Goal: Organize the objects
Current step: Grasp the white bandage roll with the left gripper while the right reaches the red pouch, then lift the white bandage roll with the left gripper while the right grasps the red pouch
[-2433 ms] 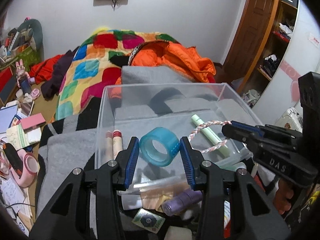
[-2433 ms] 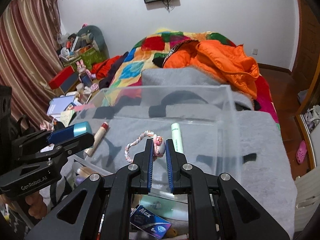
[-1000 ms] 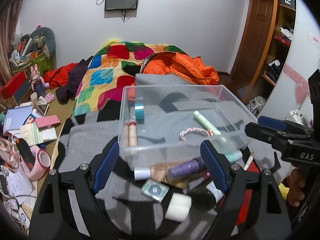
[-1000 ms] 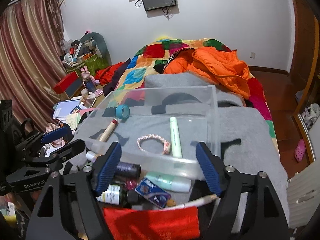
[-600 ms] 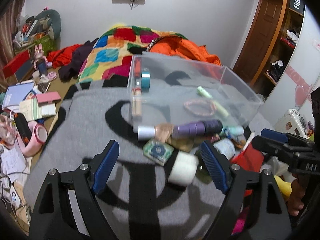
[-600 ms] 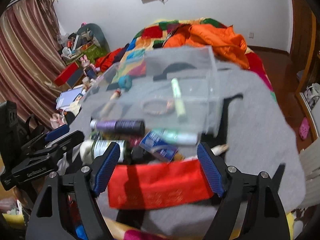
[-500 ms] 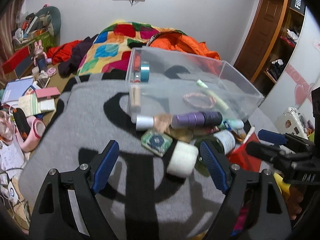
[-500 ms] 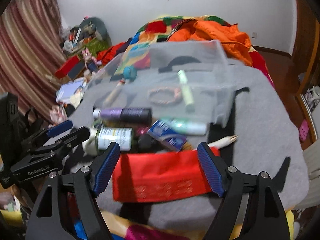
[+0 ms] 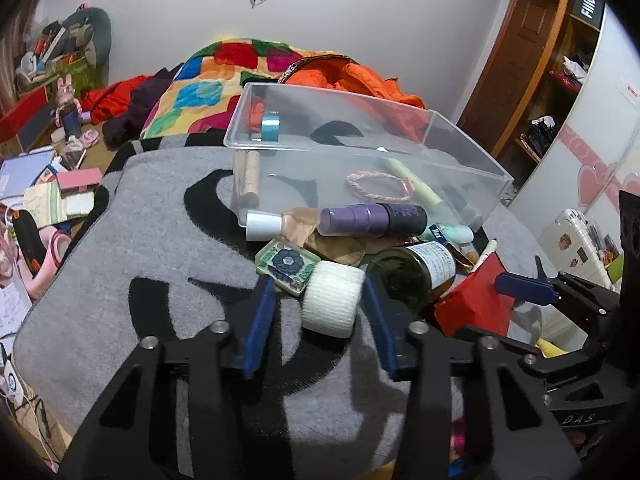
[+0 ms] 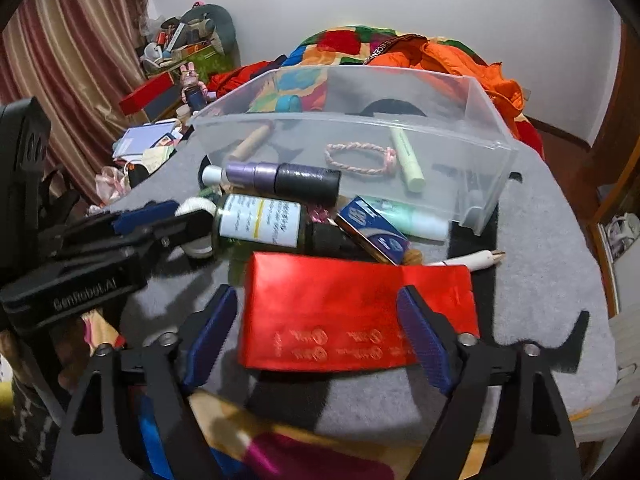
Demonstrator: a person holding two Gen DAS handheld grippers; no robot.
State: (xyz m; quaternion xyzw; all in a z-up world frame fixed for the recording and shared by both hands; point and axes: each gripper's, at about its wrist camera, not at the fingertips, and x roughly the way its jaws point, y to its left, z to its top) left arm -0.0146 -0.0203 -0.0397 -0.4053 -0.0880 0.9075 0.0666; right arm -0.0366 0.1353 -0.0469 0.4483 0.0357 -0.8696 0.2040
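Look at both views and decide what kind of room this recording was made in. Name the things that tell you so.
Most likely a bedroom in a home. A bed with a patchwork quilt fills the background, an orange jacket lies on it, and a striped curtain hangs at the side.

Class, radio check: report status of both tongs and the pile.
Left tongs just closing around white roll, contact unclear. Right tongs open over red packet. Green bottle crowds the roll.

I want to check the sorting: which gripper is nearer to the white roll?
Left. The left gripper has the white roll between its closing jaws; the right gripper, open, straddles the red envelope beside it.
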